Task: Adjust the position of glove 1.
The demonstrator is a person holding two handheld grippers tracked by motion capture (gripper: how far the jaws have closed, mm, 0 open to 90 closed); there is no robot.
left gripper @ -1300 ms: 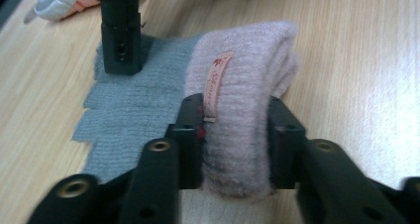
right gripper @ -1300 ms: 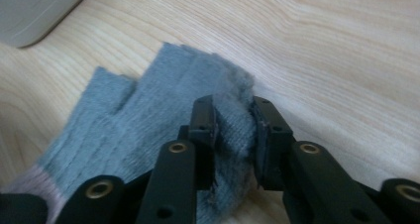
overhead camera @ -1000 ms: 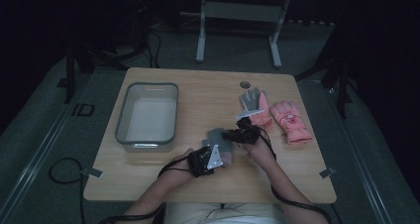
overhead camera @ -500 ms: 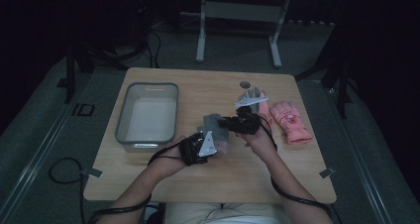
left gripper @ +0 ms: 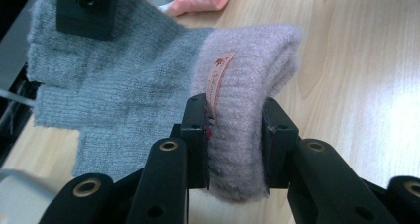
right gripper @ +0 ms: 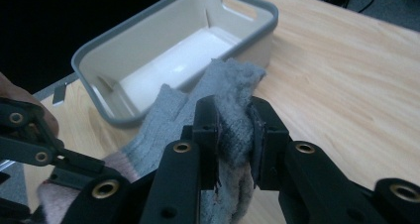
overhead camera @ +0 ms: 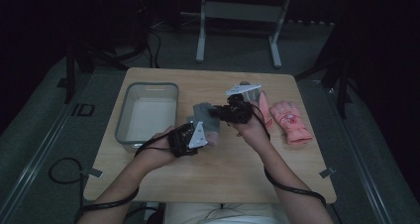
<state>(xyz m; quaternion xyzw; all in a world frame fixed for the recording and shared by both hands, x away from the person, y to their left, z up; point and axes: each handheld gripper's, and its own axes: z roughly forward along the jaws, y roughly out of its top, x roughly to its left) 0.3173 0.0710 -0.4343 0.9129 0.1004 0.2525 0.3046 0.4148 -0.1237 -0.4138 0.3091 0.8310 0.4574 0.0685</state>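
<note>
**Ana:** While both tools have hold of it, where is the grey knitted glove with the pale pink fuzzy cuff (overhead camera: pixel 205 122)?

**Ben:** Held between the two of them, near the middle of the wooden table (overhead camera: pixel 307 154), just right of the grey-rimmed white plastic tub (overhead camera: pixel 147 87). The left gripper (left gripper: pixel 233 135) has its jaws closed on the cuff; the right gripper (right gripper: pixel 234 130) has its jaws pinched on the grey finger end.

**Ana:** So which step is this?

**Ben:** I'd judge it a carry: the glove looks lifted and is being brought towards the tub. Next, both hands would need to travel over the tub's near rim together, then the jaws open so the glove drops inside.

**Ana:** What do the gripper views add?

**Ben:** The left gripper view shows a small reddish label on the cuff and how deep the cuff sits between the jaws; from the high view that is too small to tell. The right gripper view shows the tub's inside bare, with a handle slot in its far wall. The high view alone gives the layout: a pink padded glove (overhead camera: pixel 290 121) lying near the table's right edge, and another pink piece just beside the right hand.
</note>
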